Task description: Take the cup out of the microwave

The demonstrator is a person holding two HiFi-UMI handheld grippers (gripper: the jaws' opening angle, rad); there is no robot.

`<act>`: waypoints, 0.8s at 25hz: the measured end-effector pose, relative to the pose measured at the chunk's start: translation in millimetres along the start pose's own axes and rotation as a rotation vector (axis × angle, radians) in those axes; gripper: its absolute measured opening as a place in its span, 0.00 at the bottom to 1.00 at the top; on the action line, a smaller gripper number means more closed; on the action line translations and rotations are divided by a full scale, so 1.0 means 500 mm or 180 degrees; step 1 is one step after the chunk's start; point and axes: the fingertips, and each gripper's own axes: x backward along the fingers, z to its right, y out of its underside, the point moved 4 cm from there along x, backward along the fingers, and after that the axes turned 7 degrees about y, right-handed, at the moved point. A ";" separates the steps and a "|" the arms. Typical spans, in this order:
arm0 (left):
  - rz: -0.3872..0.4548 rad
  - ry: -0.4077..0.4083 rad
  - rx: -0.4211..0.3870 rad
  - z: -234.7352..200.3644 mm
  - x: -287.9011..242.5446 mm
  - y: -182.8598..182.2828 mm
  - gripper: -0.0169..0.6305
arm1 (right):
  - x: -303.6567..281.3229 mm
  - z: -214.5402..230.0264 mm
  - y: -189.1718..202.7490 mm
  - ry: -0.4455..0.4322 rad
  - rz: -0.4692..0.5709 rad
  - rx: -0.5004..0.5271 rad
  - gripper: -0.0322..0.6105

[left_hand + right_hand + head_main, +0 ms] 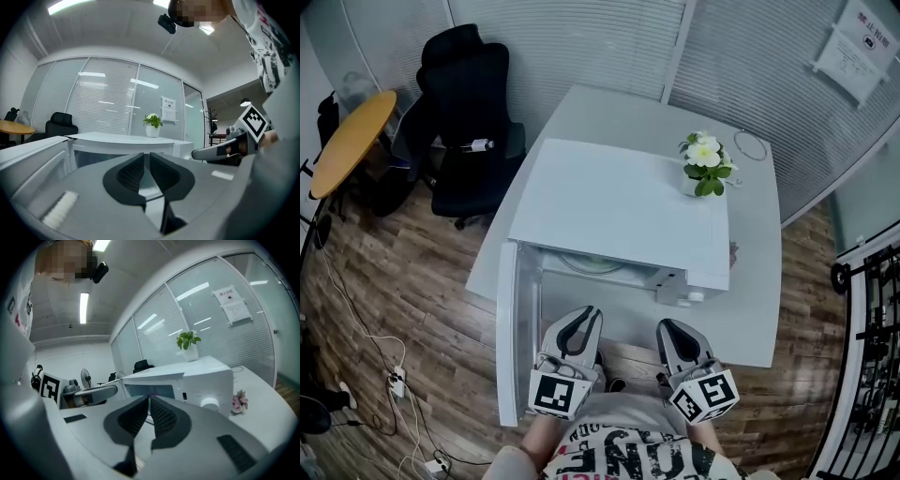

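From here I can't properly pick out the cup. The microwave point(619, 202) sits on the white table point(759, 309) with its door point(508, 328) swung open. In the cavity only a pale round rim point(592, 266) shows, and I can't tell whether it is cup or plate. Both tongs sit just short of the opening. The left gripper point(579, 317) and right gripper point(671, 330) each have their jaws drawn narrow, almost touching, with nothing between them.

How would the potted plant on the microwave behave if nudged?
Probably light: the potted plant is small. Likely top-heavy, since foliage spreads wider than its white pot. Standing near the microwave's far corner, it might slide off if shoved.
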 end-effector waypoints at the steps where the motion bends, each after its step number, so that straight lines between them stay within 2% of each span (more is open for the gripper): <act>1: -0.0025 0.0006 0.0039 -0.008 0.004 0.006 0.08 | -0.009 -0.005 0.000 0.0007 0.0004 0.0000 0.09; 4: -0.0082 0.0029 0.0134 -0.030 0.015 0.018 0.08 | -0.032 -0.017 -0.002 0.0035 0.0024 -0.0018 0.09; 14: -0.0063 -0.0233 0.0050 -0.100 0.051 0.039 0.08 | -0.071 -0.042 -0.007 -0.0071 -0.0006 0.0021 0.09; 20: -0.0068 -0.0293 0.0005 -0.094 0.038 0.029 0.08 | -0.082 -0.034 -0.028 -0.0156 0.0044 0.0032 0.09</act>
